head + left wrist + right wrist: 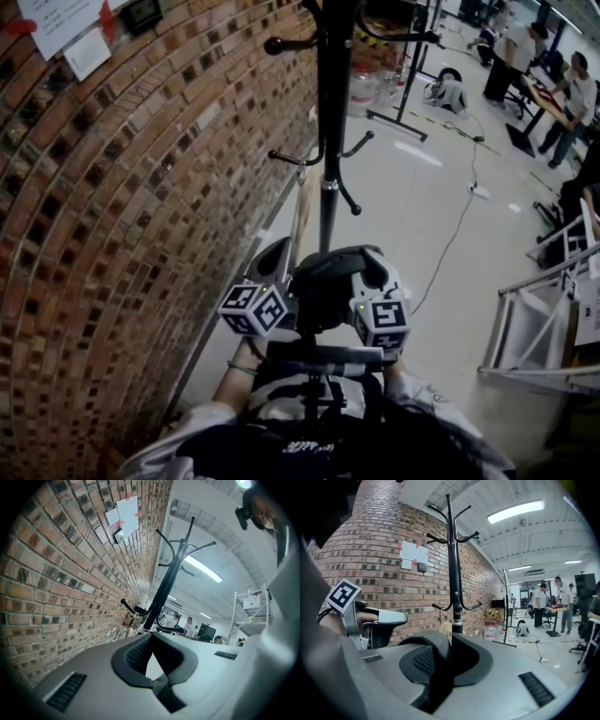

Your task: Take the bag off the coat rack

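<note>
L claw: shut, pinched on dark strap.
R claw: clamped on same strap; webbing looped over jaws.
Bag: dark, held betw. both claws, rest hung toward 6 o'clock, close to body.
Coat rack: at 12 o'clock of claws, apart from bag; visible hooks bare.
Handling: judged soft, floppy, prob. light; sag and swing to be expected.
Hold: best taken by strap, one claw per side, as gripped now.
</note>
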The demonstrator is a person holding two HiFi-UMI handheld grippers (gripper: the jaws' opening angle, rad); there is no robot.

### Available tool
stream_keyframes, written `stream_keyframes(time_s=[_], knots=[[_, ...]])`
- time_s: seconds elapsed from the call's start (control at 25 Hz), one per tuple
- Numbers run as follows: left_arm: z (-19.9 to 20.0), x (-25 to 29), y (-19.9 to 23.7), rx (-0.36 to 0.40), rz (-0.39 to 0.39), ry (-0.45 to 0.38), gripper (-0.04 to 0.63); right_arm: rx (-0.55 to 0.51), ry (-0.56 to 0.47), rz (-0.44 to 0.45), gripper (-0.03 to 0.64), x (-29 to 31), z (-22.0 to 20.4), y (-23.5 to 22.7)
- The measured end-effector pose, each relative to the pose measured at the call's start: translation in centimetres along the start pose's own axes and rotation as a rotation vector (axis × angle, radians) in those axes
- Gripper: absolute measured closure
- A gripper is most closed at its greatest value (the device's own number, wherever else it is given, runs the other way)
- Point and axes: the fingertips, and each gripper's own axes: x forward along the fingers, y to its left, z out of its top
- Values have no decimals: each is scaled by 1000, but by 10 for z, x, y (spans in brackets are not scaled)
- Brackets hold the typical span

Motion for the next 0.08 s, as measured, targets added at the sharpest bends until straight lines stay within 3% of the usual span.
stream_keyframes(time_s=[0.08], knots=[[0, 2, -2, 5, -5, 2, 586, -1, 0, -7, 555, 0, 1, -3]])
